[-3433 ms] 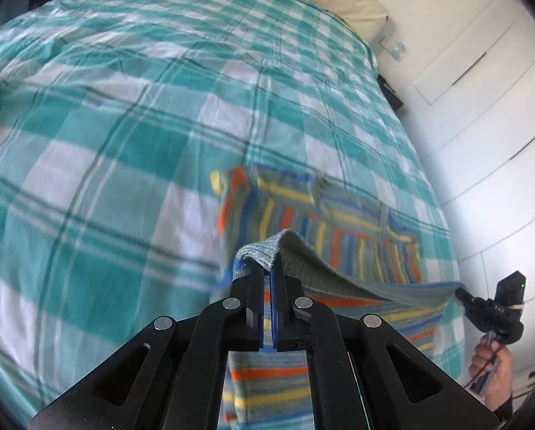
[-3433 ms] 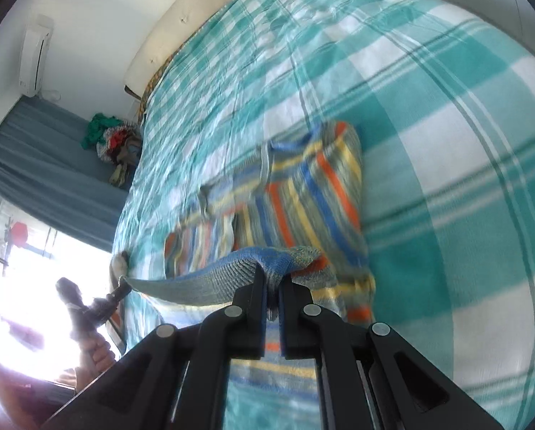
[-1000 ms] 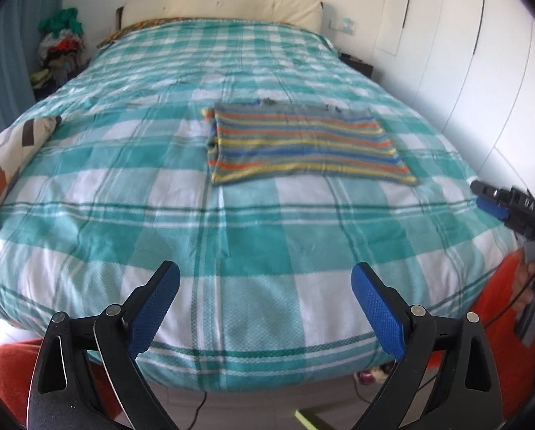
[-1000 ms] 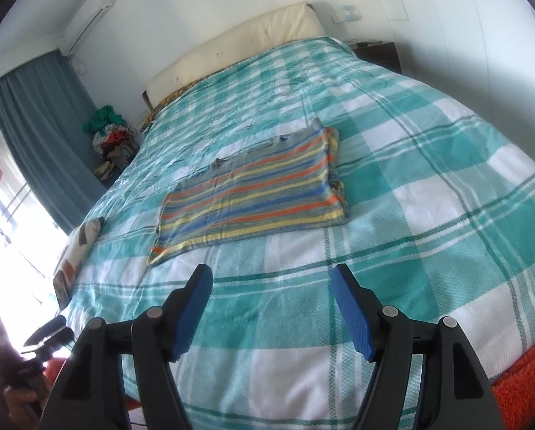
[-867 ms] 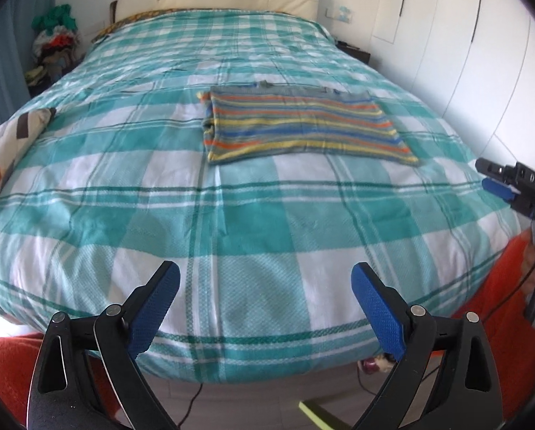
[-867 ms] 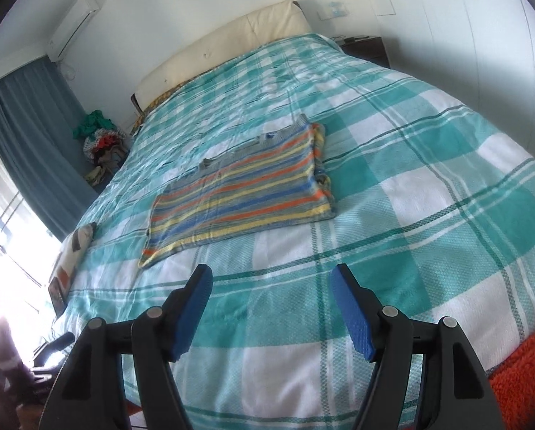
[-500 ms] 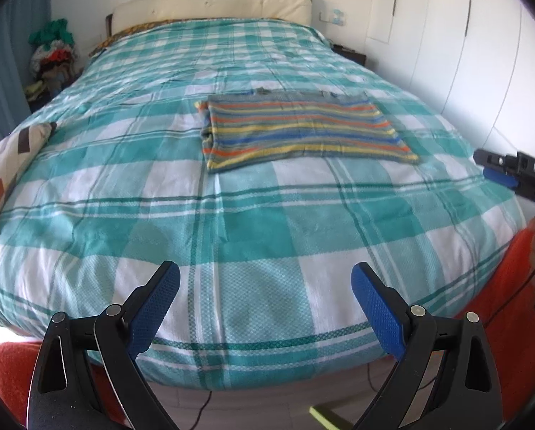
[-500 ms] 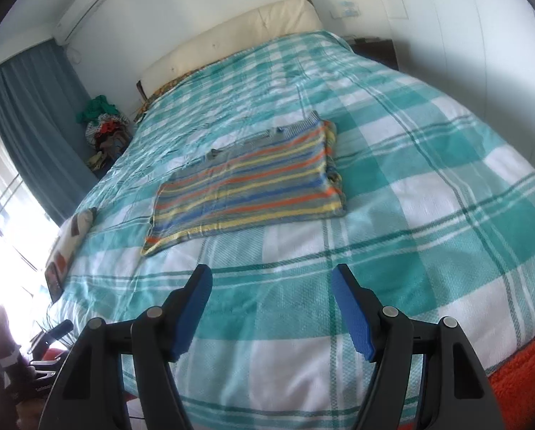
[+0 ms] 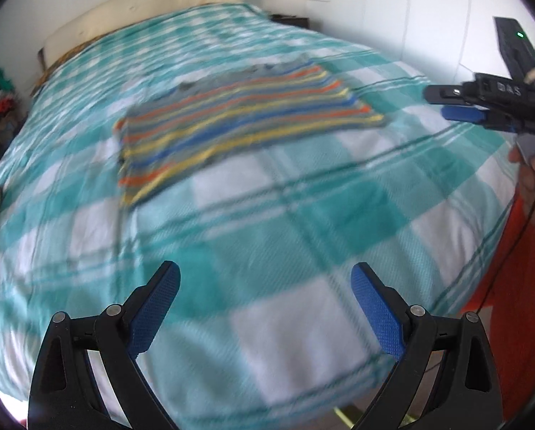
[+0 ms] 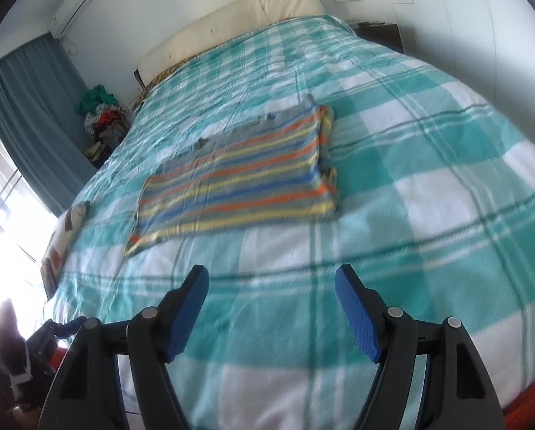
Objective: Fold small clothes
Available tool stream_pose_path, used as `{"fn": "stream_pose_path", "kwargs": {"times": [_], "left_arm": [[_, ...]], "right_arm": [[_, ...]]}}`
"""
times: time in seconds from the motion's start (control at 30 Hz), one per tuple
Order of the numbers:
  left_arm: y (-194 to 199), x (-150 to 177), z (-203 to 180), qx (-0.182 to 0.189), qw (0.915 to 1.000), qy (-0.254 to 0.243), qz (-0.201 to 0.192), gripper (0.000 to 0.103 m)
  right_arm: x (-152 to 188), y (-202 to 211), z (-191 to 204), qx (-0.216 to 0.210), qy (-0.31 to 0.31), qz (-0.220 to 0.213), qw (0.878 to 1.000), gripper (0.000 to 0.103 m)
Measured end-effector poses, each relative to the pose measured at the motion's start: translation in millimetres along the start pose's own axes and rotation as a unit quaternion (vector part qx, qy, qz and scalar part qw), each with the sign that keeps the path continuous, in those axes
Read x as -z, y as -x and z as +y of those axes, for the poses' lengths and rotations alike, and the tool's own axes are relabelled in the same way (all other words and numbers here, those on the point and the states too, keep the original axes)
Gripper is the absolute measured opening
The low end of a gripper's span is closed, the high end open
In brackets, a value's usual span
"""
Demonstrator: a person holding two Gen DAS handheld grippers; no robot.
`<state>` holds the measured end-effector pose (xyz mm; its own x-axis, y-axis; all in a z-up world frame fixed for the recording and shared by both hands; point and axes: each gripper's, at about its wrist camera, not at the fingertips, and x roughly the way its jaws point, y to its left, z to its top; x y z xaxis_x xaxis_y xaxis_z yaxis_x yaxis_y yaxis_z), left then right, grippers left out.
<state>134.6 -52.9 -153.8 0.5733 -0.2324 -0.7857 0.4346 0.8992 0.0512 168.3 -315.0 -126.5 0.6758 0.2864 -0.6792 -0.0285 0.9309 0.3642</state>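
Note:
A striped garment [image 9: 238, 114] in orange, yellow, blue and grey lies folded flat in a rectangle on the teal-and-white checked bedspread [image 9: 303, 215]. In the right wrist view the same garment [image 10: 245, 182] has its folded edge at the right. My left gripper [image 9: 265, 283] is open and empty, hovering over the near part of the bed, short of the garment. My right gripper [image 10: 271, 281] is open too, with nothing between its blue pads. The right gripper [image 9: 457, 102] also shows at the right edge of the left wrist view, held by a hand [image 9: 532, 179].
A cream headboard [image 10: 238, 25] runs along the far end of the bed. White wardrobe doors [image 9: 428, 10] line the right side. A patterned cushion [image 10: 65, 233] lies at the bed's left edge. A heap of clothes [image 10: 102, 122] and a blue curtain [image 10: 30, 107] stand at the left.
Both grippers, shut on the garment's edge over three seconds ago, are open and drawn back; the garment lies flat. In the last half second the left view rolled, tilting the bed, and blurred.

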Motion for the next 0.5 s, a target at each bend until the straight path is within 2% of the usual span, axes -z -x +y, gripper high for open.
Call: {"fn": "stream_pose_path", "kwargs": {"times": [0.17,0.2,0.3,0.37,0.47,0.5], "left_arm": [[-50,-78,-42,0.051,0.9976,-0.044,-0.016,0.096],[-63,-89,-52,0.058,0.9968,-0.054,-0.016,0.096],[-109,-119,-86,0.075,0.9933,-0.088,-0.005,0.084],[-137,-132,-107,0.088,0.9906,-0.105,0.007,0.083],[-171,-139,-126,0.067,0.9895,-0.125,0.028,0.085],[-176,-139,-129,0.062,0.9902,-0.123,0.024,0.091]], "right_arm": [[-73,-32,-46,-0.021,-0.034,0.015,0.999,0.073],[-90,-47,-57,-0.026,-0.039,0.027,0.999,0.073],[-129,-92,-81,-0.04,-0.043,0.069,0.996,0.072],[-153,-129,-94,-0.058,-0.048,0.105,0.992,0.072],[-181,-177,-104,-0.083,-0.068,0.142,0.984,0.067],[-186,-190,-104,-0.091,-0.072,0.151,0.982,0.066]]}}
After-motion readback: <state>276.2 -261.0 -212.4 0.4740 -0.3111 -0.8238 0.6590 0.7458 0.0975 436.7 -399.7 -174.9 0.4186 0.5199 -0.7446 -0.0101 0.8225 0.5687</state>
